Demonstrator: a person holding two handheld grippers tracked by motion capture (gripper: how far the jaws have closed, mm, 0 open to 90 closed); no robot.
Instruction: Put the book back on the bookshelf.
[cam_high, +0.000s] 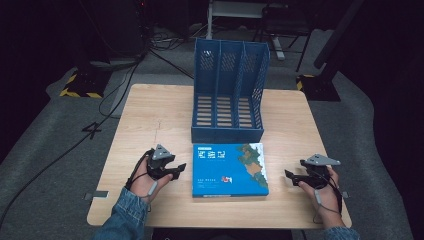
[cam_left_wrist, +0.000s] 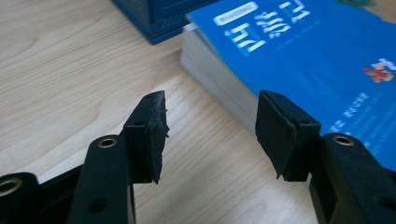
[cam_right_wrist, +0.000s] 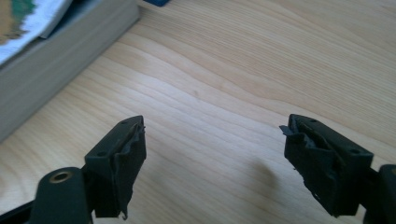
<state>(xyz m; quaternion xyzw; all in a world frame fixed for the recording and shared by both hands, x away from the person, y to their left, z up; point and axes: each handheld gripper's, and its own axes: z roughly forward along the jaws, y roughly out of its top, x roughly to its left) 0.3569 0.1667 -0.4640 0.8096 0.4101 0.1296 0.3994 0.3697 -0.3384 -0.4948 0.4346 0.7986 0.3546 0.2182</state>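
So a blue file holder (cam_high: 227, 90) with three slots is parked at the far middle of the wooden table (cam_high: 150, 115), open side facing the camera, and nothing at all is seen in any of the three slots. Slatted bottoms and perforated dividers can be made out in the high view.

Just in front of it a thick blue book (cam_high: 230, 169) is laid flat, cover up, with white lettering and a map-like picture on the right part. Whether the book actually touches the holder's front lip can't be told.

The left gripper (cam_high: 176, 169) is held just beside the book's left edge, jaws spread apart, nothing between them; in the left gripper view the book (cam_left_wrist: 299, 56) is cut off at the top and right. The right gripper (cam_high: 290, 176) is kept near the book's right edge, jaws also wide apart over bare wood. The lettering on the cover is too small to be read.
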